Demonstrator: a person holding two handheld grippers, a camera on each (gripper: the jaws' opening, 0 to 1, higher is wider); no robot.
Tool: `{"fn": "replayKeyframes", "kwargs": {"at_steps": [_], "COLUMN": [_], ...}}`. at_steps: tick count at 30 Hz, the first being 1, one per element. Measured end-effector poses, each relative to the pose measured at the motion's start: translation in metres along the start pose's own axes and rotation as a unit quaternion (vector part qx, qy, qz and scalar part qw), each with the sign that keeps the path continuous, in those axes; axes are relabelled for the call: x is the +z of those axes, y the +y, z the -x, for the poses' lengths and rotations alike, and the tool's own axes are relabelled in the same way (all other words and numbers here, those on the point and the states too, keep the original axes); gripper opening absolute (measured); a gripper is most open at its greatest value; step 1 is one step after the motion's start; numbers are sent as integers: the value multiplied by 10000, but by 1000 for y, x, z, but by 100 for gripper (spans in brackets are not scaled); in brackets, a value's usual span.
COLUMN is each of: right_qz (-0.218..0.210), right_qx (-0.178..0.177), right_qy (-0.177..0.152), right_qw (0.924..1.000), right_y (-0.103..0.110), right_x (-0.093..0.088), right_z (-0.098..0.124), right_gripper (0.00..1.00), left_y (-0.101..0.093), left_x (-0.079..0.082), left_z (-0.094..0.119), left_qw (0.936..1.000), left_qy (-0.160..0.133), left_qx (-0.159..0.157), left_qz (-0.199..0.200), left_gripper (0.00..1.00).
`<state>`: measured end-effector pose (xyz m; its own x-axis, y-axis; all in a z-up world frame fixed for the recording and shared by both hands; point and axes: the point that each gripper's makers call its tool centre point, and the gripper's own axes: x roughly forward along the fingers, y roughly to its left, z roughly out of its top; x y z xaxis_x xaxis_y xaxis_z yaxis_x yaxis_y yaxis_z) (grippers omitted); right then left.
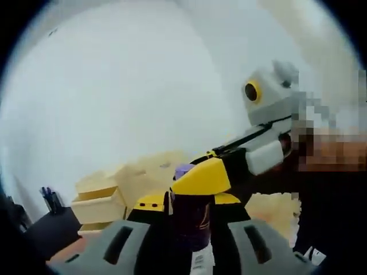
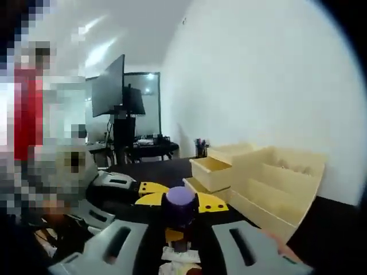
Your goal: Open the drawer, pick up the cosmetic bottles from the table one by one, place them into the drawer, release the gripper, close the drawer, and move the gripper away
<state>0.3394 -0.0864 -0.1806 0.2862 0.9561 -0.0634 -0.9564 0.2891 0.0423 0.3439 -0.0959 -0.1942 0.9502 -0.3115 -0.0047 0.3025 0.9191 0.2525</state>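
Both claws, left claw point(image 1: 182, 226) and right claw point(image 2: 181, 226), are closing together on the purple-capped cosmetic bottle point(image 2: 180, 205), suspending it upright above the tabletop point(image 2: 155, 169), apparently for transfer into the open drawer point(image 2: 213, 169) nearby.

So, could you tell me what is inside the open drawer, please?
The open drawer shows bare pale inner walls near its rim; its floor is hidden from this angle, so contents cannot be confirmed. The purple-capped bottle sits between tools, outside it.

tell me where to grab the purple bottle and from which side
Grip the bottle on its straight dark body just under the purple cap, pads on opposite sides, coming in level. It stands upright and the cap is wider. Yellow claw tips already flank it, so approach from the free side.
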Motion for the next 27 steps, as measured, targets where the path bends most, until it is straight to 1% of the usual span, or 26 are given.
{"fn": "replayKeyframes", "kwargs": {"at_steps": [5,8,12,13,14,16,18,19,20,22,23,25,26,27], "right_qz": [-25,-21,89,90,90,74,110,145,165,169,148,44,4,-22], "right_qx": [-68,-96,-153,-156,-152,-146,-131,-119,-109,-81,-71,-18,1,12], "right_qy": [68,100,193,198,205,221,258,282,291,292,290,280,276,264], "right_qw": [10000,9999,9997,9996,9996,9996,9995,9994,9994,9994,9994,9996,9996,9996], "right_y": [-6,-8,-11,-12,-12,-13,-13,-13,-12,-12,-13,-17,-20,-22], "right_x": [-1,0,0,0,0,0,-1,-1,-1,0,0,4,6,8], "right_z": [2,4,6,7,7,8,9,9,9,10,10,11,11,11], "right_gripper": [15,15,15,15,15,15,15,15,15,15,15,15,15,15], "left_y": [-1,2,-1,-3,-6,-6,-2,-6,-6,-4,0,2,4,2], "left_x": [-9,-17,-26,-26,-25,-24,-23,-23,-23,-20,-22,-23,-25,-25], "left_z": [1,2,7,8,10,13,17,20,23,28,30,34,35,38], "left_qw": [9996,9990,9979,9972,9955,9936,9917,9889,9866,9839,9836,9806,9784,9741], "left_qy": [203,327,455,445,409,355,335,326,334,204,243,228,315,305], "left_qx": [-167,-255,-391,-511,-673,-826,-915,-1116,-1245,-1454,-1456,-1689,-1779,-2003], "left_qz": [101,148,229,311,528,690,839,925,1006,1024,1033,970,1000,1005], "left_gripper": [33,35,36,36,37,37,39,39,39,39,40,44,46,48]}}
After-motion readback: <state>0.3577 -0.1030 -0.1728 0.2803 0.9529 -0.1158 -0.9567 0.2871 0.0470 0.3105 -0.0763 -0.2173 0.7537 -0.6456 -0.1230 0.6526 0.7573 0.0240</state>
